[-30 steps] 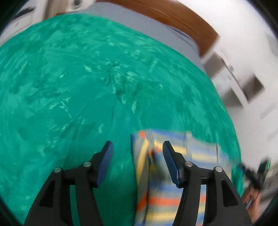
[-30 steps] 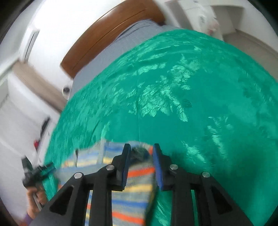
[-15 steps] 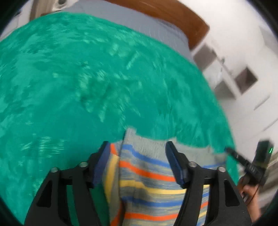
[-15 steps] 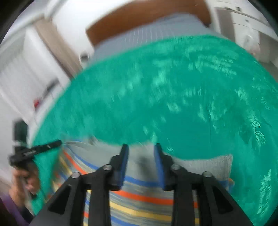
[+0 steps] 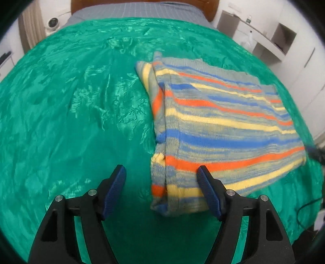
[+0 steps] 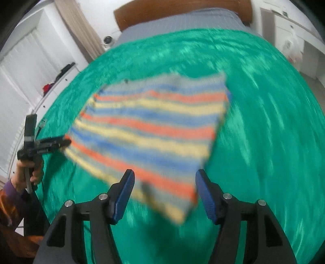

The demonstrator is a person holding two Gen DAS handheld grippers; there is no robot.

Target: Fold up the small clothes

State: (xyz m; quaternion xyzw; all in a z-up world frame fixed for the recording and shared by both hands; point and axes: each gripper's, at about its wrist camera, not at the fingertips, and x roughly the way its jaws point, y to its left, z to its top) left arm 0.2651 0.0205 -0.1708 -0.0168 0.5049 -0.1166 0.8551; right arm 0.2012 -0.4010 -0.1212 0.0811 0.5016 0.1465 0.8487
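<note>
My left gripper (image 5: 161, 190) hangs wide apart, gripping nothing. My right gripper (image 6: 164, 193) has jaws opening, garment corner below but unpinched. The folded striped knit garment (image 5: 219, 126) lies flat, right of centre in the left view, on the green bedspread (image 5: 71, 101). Wooden headboard (image 6: 172, 12) at top edge.

Right wrist view all smeared: striped cloth (image 6: 150, 130) fuzzy, stripes run together, folds cannot be told. Green bed cover (image 6: 264, 121) streaked too. Left gripper (image 6: 50, 142) small and dim at left edge, fingers not clear. Sleeve (image 6: 12, 203) cut off by edge. Left wrist view: far corner of cloth (image 5: 300, 160) runs behind dark thing at right rim.
</note>
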